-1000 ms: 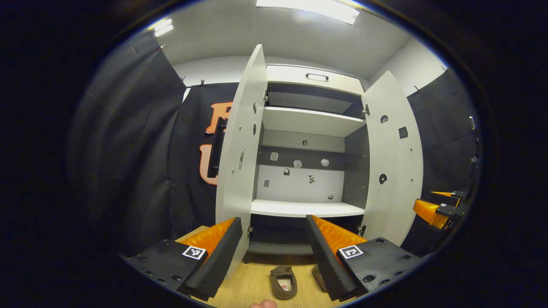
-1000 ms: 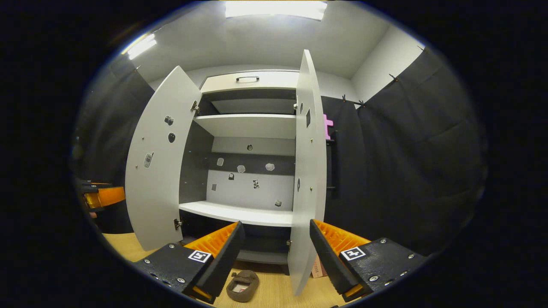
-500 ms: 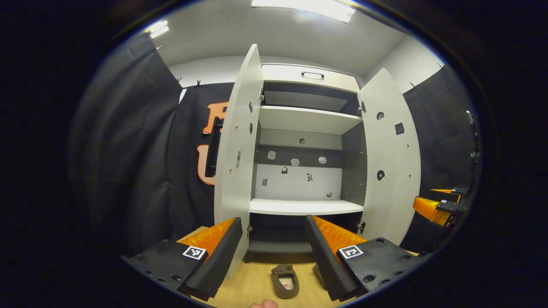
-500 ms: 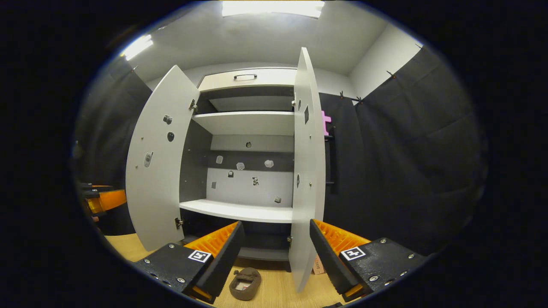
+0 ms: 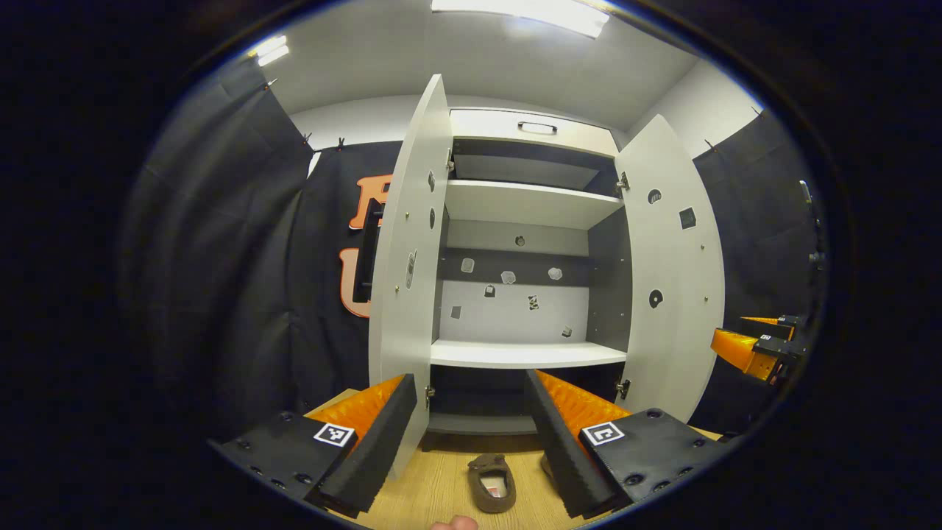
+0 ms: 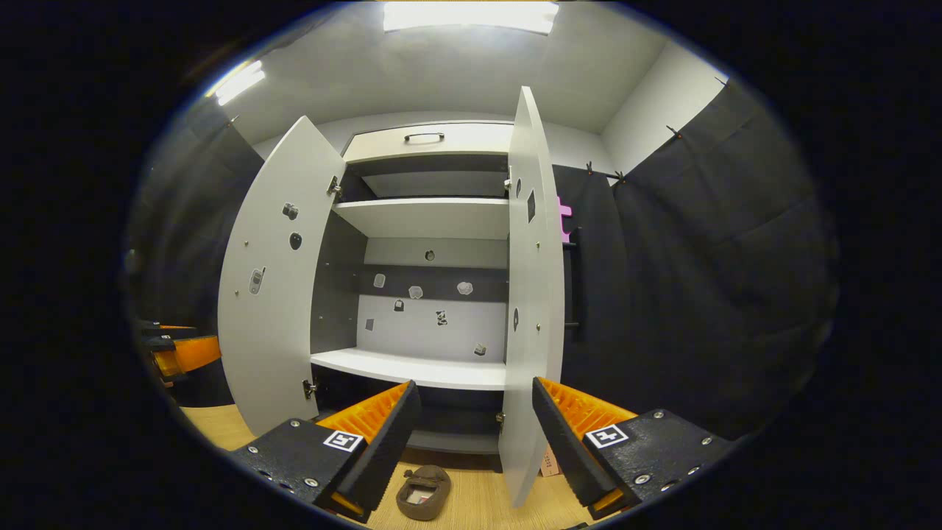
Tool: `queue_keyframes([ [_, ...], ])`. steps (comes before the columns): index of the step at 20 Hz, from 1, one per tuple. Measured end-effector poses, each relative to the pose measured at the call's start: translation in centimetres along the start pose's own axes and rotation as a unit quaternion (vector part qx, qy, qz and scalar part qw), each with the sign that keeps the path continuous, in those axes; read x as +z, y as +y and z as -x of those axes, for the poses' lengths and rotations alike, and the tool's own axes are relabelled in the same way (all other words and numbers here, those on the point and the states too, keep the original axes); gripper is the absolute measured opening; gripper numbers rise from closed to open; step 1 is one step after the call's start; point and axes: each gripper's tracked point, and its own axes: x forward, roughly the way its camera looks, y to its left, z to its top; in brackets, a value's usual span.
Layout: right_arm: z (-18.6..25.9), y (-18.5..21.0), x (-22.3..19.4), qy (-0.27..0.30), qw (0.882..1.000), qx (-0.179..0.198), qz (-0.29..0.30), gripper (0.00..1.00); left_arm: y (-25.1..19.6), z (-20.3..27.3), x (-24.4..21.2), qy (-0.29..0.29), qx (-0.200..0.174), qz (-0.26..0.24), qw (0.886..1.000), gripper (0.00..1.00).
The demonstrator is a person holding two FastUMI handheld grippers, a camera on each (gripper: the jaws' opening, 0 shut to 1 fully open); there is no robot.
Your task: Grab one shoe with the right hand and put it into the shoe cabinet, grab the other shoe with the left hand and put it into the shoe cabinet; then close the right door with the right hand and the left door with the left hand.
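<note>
The white shoe cabinet [image 5: 526, 206] [image 6: 427, 217] stands ahead with both doors swung open. Its left door [image 5: 408, 272] [image 6: 272, 287] and right door [image 5: 673, 265] [image 6: 531, 294] flank bare shelves. A brown shoe [image 5: 491, 482] lies on the wooden floor in front, between the fingers of my left gripper [image 5: 471, 423], which is open and apart from it. A second shoe [image 5: 546, 465] peeks out beside the right finger. In the right gripper view a brown shoe [image 6: 423, 492] lies below my open right gripper [image 6: 475, 427]. Each view catches the other gripper [image 5: 754, 346] [image 6: 176, 350] off to one side.
Black cloth walls close in on both sides of the cabinet. The wooden floor [image 5: 434, 486] [image 6: 471, 504] runs up to the cabinet base. A fingertip [image 5: 454, 523] shows at the bottom edge of the left gripper view. A small box [image 6: 548, 460] sits behind the right door.
Both views have shifted only slightly; the cabinet sits a touch differently in each. The shoes lie where they were and both grippers stay open.
</note>
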Motion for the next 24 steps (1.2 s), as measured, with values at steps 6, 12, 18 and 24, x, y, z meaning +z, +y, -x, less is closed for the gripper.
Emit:
queue_keyframes([
  [6, -3.0, 3.7, -6.8, 0.057, 0.997, 0.047, 0.014, 0.94, 0.5, 0.4, -0.6, 0.001, 0.014, 0.006, 1.000, 0.96],
  [12, -6.7, 7.7, -20.1, 0.184, 0.978, 0.102, -0.003, 0.94, 2.3, 1.5, -0.5, 0.000, 0.044, 0.000, 0.999, 1.00],
  [18, -9.1, 7.1, -36.8, 0.357, 0.931, 0.079, -0.007, 0.94, 3.3, 2.2, -0.2, -0.004, 0.064, -0.008, 0.998, 0.94],
  [24, -10.3, 6.6, -45.1, 0.425, 0.902, 0.068, 0.029, 0.92, 4.0, 2.7, -0.2, -0.006, 0.082, -0.015, 0.997, 0.96],
])
